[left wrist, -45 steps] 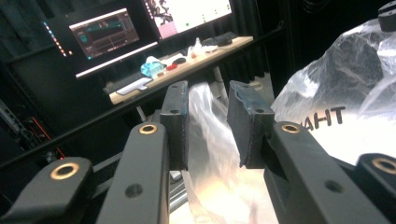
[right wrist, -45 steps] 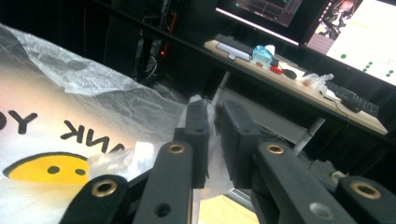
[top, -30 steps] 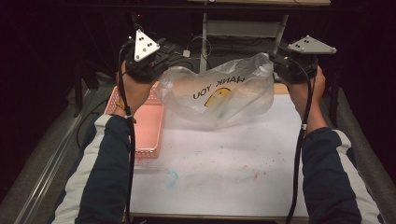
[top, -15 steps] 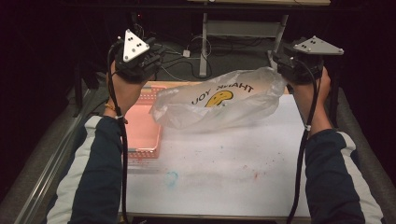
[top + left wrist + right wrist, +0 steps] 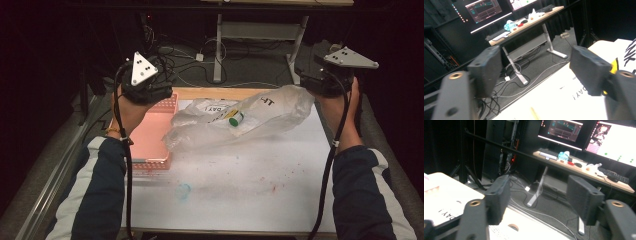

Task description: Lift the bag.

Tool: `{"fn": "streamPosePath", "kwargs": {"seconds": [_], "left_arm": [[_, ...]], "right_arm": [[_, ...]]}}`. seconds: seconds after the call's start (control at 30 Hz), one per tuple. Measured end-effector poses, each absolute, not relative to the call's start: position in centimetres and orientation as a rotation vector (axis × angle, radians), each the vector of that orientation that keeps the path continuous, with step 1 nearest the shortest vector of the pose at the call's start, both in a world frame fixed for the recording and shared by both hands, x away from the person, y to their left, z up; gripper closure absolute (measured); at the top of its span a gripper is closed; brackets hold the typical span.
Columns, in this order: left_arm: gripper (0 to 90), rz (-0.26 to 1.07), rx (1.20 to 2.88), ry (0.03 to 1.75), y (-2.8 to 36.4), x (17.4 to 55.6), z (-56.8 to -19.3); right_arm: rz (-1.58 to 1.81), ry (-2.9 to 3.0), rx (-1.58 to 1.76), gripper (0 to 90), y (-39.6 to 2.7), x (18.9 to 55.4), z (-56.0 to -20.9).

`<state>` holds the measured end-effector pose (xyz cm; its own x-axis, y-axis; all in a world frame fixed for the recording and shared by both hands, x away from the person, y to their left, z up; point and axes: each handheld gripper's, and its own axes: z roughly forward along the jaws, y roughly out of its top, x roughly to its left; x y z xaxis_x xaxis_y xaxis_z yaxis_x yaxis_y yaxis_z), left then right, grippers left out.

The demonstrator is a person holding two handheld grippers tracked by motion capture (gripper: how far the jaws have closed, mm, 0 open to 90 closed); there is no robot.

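Jaws of both grippers spread wide, just been opening, nothing between them. Clear plastic bag (image 5: 240, 122) lying crumpled on white desk (image 5: 260, 190), released, black print on it, small green-capped item (image 5: 235, 119) inside. Left gripper (image 5: 150, 95) raised just off bag's left end, above pink tray (image 5: 150, 135) that touches bag's left edge. Right gripper (image 5: 320, 82) up at bag's right end, close to it. Blue smudge (image 5: 183, 191) on desk on bag's near side, well apart.
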<state>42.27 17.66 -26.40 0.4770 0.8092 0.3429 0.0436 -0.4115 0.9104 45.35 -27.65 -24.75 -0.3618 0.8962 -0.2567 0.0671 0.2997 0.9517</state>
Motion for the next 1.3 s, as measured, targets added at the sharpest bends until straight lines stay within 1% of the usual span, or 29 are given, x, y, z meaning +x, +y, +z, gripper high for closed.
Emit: {"fn": "streamPosePath", "kwargs": {"seconds": [0.07, 0.17, 0.23, 0.37, 0.6, 0.8, 1.07, 1.13, 1.3], "left_arm": [[23.2, 1.026, 1.793, 0.717, 17.7, 41.9, -26.8], [20.6, 1.016, 1.804, 0.705, 17.7, 41.4, -27.4], [20.5, 1.001, 1.809, 0.694, 17.7, 41.1, -27.8], [19.3, 0.987, 1.840, 0.675, 17.4, 40.4, -28.8], [19.3, 0.945, 1.865, 0.658, 17.4, 38.9, -30.8], [19.3, 0.924, 1.889, 0.634, 17.5, 37.5, -32.2], [19.2, 0.926, 1.915, 0.609, 18.1, 35.3, -33.8], [17.3, 0.921, 1.921, 0.606, 18.3, 34.9, -34.2], [17.2, 0.921, 1.945, 0.600, 18.6, 33.8, -35.6]], "right_arm": [[1.192, 1.682, 0.879, 32.1, -27.9, 44.9, -24.6], [1.192, 1.707, 0.874, 25.9, -27.9, 44.4, -24.4], [1.199, 1.737, 0.865, 24.8, -27.8, 44.0, -24.6], [1.208, 1.777, 0.848, 24.8, -27.7, 43.3, -25.4], [1.215, 1.834, 0.844, 24.4, -28.0, 42.3, -27.9], [1.238, 1.861, 0.822, 24.4, -28.1, 40.7, -29.4], [1.249, 1.898, 0.770, 24.0, -27.6, 38.4, -30.9], [1.247, 1.904, 0.761, 23.8, -27.5, 37.8, -31.3], [1.247, 1.926, 0.744, 22.6, -27.4, 36.9, -32.7]]}}
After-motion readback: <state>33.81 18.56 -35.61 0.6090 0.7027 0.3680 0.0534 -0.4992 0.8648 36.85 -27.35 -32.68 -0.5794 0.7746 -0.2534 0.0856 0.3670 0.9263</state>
